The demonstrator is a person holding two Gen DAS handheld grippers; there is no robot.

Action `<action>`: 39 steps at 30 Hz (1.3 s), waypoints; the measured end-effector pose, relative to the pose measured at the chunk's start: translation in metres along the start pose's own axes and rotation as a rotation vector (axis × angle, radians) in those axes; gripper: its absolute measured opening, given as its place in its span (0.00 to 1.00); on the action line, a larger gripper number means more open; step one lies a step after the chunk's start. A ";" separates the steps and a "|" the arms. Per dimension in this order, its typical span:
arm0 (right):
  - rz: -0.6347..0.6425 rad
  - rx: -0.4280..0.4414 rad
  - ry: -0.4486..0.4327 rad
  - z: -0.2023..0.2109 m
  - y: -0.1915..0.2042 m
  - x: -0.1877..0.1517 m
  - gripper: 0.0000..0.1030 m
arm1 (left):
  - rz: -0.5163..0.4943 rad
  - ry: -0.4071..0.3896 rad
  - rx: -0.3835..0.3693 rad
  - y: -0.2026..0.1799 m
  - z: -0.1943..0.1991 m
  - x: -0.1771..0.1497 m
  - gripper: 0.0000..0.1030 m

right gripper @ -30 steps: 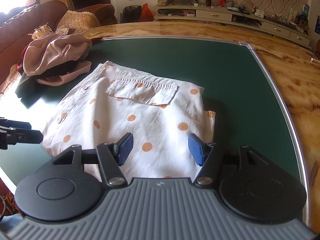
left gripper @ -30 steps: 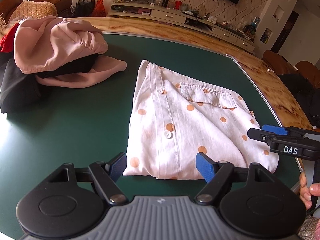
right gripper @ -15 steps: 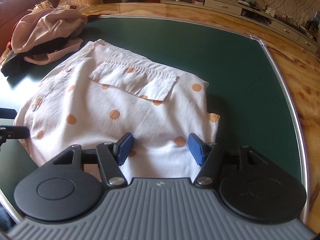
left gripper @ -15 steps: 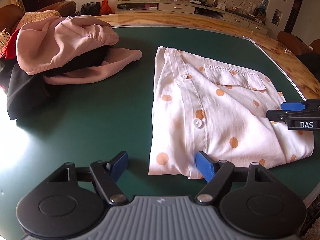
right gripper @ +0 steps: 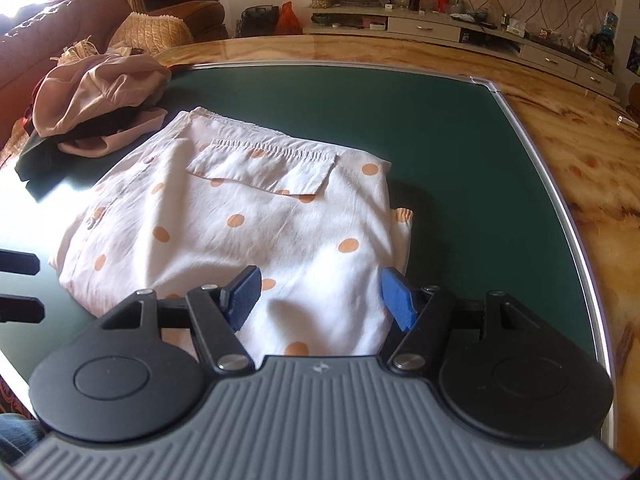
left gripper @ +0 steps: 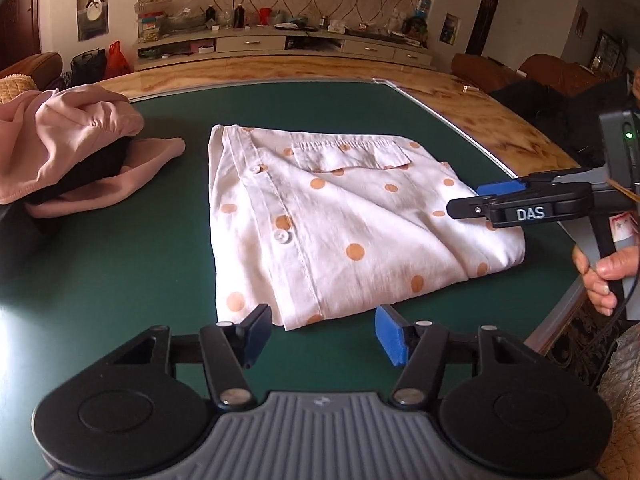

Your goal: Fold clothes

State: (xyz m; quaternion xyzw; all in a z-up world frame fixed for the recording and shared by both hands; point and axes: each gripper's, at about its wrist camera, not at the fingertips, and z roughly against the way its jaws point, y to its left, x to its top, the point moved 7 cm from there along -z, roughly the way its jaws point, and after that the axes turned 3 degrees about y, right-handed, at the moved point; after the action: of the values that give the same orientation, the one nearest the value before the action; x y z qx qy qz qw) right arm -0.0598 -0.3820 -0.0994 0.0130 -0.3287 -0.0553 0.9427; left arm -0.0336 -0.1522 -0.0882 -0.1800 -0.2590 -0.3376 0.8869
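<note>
Left wrist view: left gripper closing, empty, at the shirt hem; right gripper wide, empty. A shallow pinch could undo the fold.

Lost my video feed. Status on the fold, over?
Left hand-held gripper closing at the polka-dot shirt near edge, not gripping. Right hand-held gripper open over the shirt. Pink clothes pile clear of it.

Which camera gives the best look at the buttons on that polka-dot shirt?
The left wrist view: the buttons run along the polka-dot shirt placket, clear and unobstructed. The right wrist view shows them only small, at the shirt's glare-washed left edge.
</note>
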 end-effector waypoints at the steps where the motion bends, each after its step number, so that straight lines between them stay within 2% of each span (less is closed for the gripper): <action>1: 0.007 0.001 -0.001 0.003 0.002 -0.003 0.73 | 0.001 0.012 -0.001 0.000 -0.005 0.000 0.59; 6: 0.011 0.019 -0.004 0.017 0.010 -0.017 0.73 | -0.007 0.044 0.004 0.006 -0.018 -0.003 0.57; 9: -0.034 0.011 -0.009 0.025 0.002 -0.026 0.73 | -0.024 0.038 -0.046 0.010 -0.019 -0.003 0.57; 11: -0.118 0.055 -0.009 0.030 -0.010 -0.032 0.73 | -0.039 0.032 -0.086 0.012 -0.020 -0.001 0.56; 13: -0.187 0.104 -0.002 0.032 -0.022 -0.037 0.73 | -0.059 0.028 -0.112 0.011 -0.022 0.003 0.51; 15: -0.228 0.128 -0.002 0.033 -0.032 -0.041 0.73 | -0.089 0.032 -0.109 0.011 -0.024 0.005 0.32; 18: -0.284 0.191 -0.012 0.034 -0.039 -0.040 0.73 | -0.093 0.032 -0.113 0.014 -0.023 0.005 0.18; 21: -0.329 0.281 -0.017 0.034 -0.037 -0.036 0.73 | -0.091 0.025 -0.115 0.017 -0.020 0.003 0.12; 24: -0.315 0.266 -0.001 0.025 -0.028 -0.032 0.72 | -0.106 0.027 -0.117 0.017 -0.018 0.000 0.11; 25: -0.304 0.247 0.006 0.021 -0.025 -0.032 0.59 | -0.116 0.029 -0.116 0.017 -0.017 0.000 0.10; 26: -0.289 0.233 0.018 0.018 -0.023 -0.032 0.24 | -0.125 0.031 -0.115 0.017 -0.017 -0.001 0.08; 27: -0.272 0.222 0.035 0.014 -0.021 -0.033 0.10 | -0.136 0.033 -0.113 0.017 -0.016 -0.002 0.05; 28: -0.256 0.211 0.052 0.011 -0.019 -0.035 0.08 | -0.148 0.035 -0.109 0.018 -0.016 -0.003 0.05; 32: -0.226 0.207 0.092 0.006 -0.017 -0.035 0.06 | -0.237 0.040 -0.083 0.021 -0.010 -0.001 0.02; 36: -0.259 0.236 0.107 0.004 -0.024 -0.034 0.07 | -0.295 0.079 -0.060 0.027 -0.008 -0.002 0.00; 37: -0.282 0.249 0.111 0.005 -0.026 -0.034 0.12 | -0.295 0.085 -0.053 0.029 -0.007 -0.004 0.00; 39: -0.331 0.268 0.108 0.009 -0.031 -0.036 0.33 | -0.292 0.094 -0.042 0.033 -0.006 -0.008 0.00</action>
State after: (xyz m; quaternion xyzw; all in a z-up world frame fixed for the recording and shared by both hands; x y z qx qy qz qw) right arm -0.0961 -0.4091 -0.1164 0.1950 -0.2754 -0.1643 0.9269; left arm -0.0136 -0.1274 -0.1023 -0.1430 -0.2335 -0.4765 0.8355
